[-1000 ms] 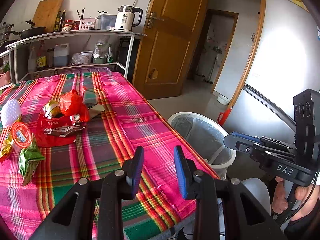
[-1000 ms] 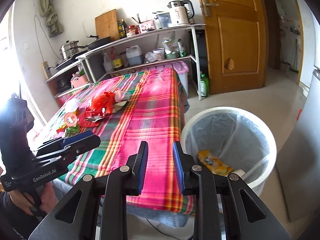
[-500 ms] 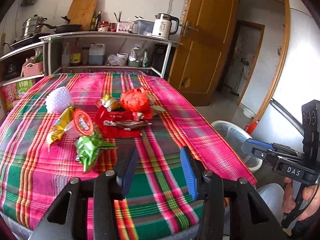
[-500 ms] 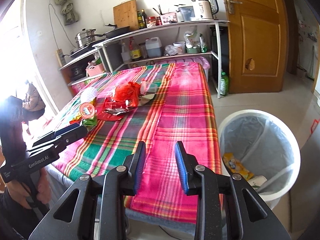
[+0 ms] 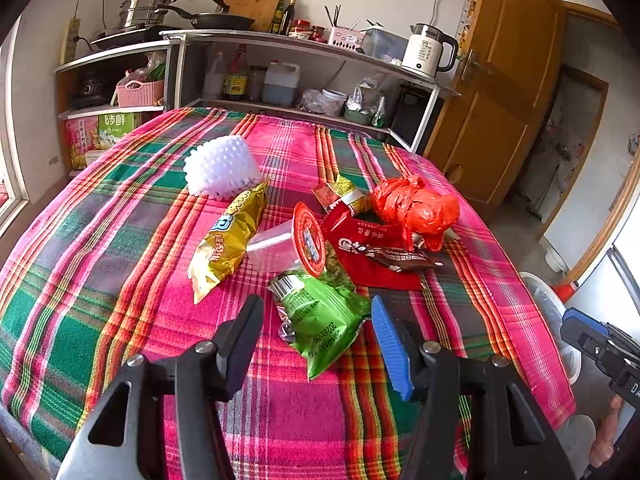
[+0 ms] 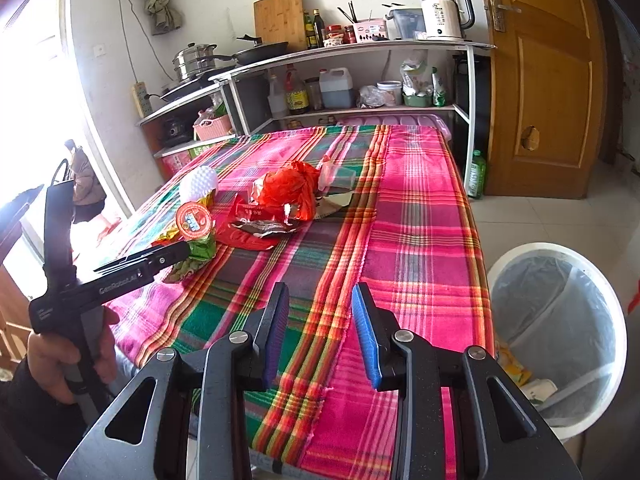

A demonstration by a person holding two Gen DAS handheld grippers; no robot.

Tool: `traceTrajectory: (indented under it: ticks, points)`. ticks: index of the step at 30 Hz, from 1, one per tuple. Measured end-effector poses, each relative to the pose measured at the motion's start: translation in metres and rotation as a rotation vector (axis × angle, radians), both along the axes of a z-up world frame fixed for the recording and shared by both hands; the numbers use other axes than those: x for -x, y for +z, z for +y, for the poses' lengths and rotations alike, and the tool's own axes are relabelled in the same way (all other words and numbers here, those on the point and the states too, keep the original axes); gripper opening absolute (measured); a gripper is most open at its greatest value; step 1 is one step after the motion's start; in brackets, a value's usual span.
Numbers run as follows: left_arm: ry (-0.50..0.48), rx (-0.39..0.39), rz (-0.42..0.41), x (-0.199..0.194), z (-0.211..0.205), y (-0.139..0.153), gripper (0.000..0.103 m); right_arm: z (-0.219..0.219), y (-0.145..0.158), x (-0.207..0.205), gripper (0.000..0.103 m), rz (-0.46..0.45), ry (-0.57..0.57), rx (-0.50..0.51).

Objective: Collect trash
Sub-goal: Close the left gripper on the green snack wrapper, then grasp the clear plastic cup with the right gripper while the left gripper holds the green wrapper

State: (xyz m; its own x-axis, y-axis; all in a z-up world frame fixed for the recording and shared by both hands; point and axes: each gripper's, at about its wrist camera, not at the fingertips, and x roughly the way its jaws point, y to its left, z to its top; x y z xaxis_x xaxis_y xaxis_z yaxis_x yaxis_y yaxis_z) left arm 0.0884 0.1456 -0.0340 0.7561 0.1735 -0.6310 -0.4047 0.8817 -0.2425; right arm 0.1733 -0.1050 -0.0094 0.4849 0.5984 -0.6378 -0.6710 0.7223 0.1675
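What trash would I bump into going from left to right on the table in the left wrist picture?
White foam net → yellow snack bag → clear cup → brown wrapper → orange plastic bag.

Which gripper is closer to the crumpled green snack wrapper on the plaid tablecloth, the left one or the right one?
Left. The left gripper is opening with the crumpled green snack wrapper just ahead, between its fingertips but untouched. The right gripper hovers over bare plaid tablecloth near the white bin, well away from it.

Home kitchen: shelf (image 6: pixel 360 50) with kettle (image 6: pixel 442 12), pots (image 6: pixel 194 60), oil bottles (image 6: pixel 296 90).
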Motion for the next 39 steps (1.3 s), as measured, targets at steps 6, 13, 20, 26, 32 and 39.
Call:
traceTrajectory:
  ticks: [6,13,20,26,32,39]
  points:
    - [-0.004,0.046,0.011,-0.014,0.003,-0.007,0.064,0.003,-0.005,-0.007,0.034,0.009,0.001,0.008]
    - [-0.009,0.051,0.059,-0.022,0.000,-0.011,0.059,0.009,-0.010,-0.014,0.034,0.021,0.010,0.013]
    - [-0.061,0.057,0.054,-0.016,-0.002,-0.011,0.038,0.015,-0.011,-0.014,0.034,0.022,0.022,0.022]
    - [-0.109,0.069,0.007,0.003,-0.005,-0.004,0.038,0.026,-0.006,-0.011,0.034,0.009,0.046,0.028]
    - [-0.091,0.054,-0.038,0.029,0.006,0.007,0.037,0.055,-0.003,-0.005,0.034,-0.002,0.104,0.034]
    - [-0.044,0.038,-0.089,0.051,0.029,0.018,0.037,0.104,-0.004,-0.007,0.034,0.019,0.169,0.015]
